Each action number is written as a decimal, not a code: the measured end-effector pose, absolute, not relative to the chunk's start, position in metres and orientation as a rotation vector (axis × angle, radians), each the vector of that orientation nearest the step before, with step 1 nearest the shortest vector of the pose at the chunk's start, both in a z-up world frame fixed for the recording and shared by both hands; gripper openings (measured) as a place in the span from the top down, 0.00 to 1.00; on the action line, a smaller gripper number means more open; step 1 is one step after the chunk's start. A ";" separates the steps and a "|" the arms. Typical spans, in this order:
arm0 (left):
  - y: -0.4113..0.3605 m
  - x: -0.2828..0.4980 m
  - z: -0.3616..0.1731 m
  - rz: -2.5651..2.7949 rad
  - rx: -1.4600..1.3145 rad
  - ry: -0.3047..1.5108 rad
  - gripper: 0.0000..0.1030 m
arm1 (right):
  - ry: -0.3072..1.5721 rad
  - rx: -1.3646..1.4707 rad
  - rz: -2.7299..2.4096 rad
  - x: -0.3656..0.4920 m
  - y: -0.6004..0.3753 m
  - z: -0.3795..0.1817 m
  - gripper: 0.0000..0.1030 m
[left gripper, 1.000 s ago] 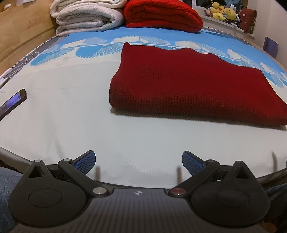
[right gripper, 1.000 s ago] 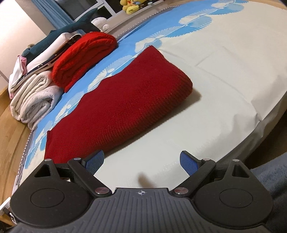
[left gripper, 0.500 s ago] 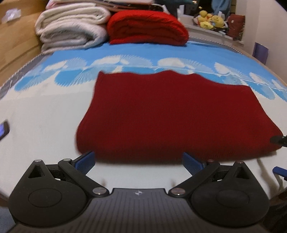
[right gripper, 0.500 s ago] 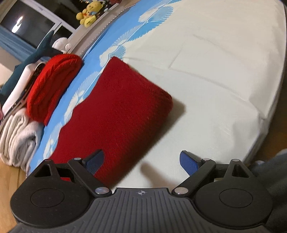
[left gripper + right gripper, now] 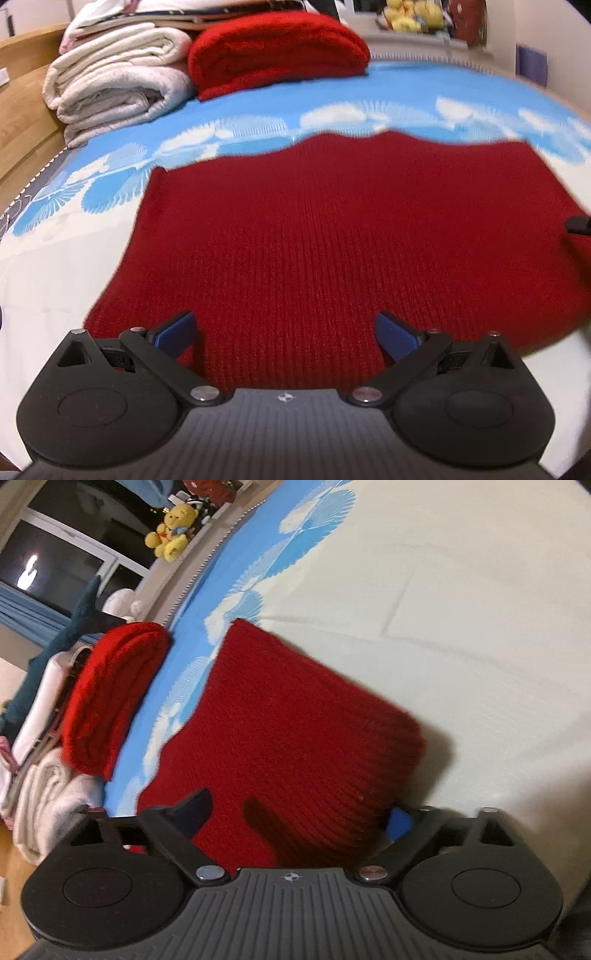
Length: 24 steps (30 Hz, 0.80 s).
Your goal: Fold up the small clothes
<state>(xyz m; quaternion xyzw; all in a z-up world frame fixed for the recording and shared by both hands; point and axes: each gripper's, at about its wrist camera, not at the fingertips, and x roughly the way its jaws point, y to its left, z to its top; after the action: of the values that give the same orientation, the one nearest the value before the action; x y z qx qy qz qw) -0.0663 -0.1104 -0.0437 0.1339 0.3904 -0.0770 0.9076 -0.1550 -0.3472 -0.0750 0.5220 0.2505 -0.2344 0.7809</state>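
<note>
Folded dark red knit sweater point(image 5: 343, 251) lying flat on the bed point(image 5: 48, 280), half on the cream part of the sheet, half on the blue fan-print band. Left tongs point(image 5: 284, 334) spread wide over its near edge, blue pads point(image 5: 177, 330) above the knit, not pressing it. In the right wrist view only: right tongs point(image 5: 299, 814) just closed further on the sweater's point(image 5: 291, 731) near corner, knit bunched between the pads and hiding most of one blue pad point(image 5: 399, 821). Seen from the left: bright red folded knit point(image 5: 277, 48) beside rolled white blankets point(image 5: 118, 81) at the wooden headboard point(image 5: 22, 92). Right view alone: yellow plush bear point(image 5: 170, 531) by a dark window point(image 5: 59, 565).
</note>
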 end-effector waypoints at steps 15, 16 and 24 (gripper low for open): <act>-0.057 -0.052 -0.014 -0.246 0.115 0.886 0.00 | 0.545 1.193 -0.561 -0.149 -0.351 -0.076 0.53; -0.042 -0.049 -0.004 -0.236 0.098 0.879 0.00 | 0.538 1.208 -0.560 -0.150 -0.352 -0.077 0.52; 0.118 0.032 0.005 0.109 -0.125 1.000 0.00 | 0.502 1.188 -0.575 -0.151 -0.351 -0.078 0.79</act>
<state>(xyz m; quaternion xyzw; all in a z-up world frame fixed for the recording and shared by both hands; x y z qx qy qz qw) 0.0324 0.1185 0.0046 -0.0598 0.4790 0.0524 0.8742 -0.1513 -0.3509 -0.0779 0.5458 0.2309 -0.2643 0.7609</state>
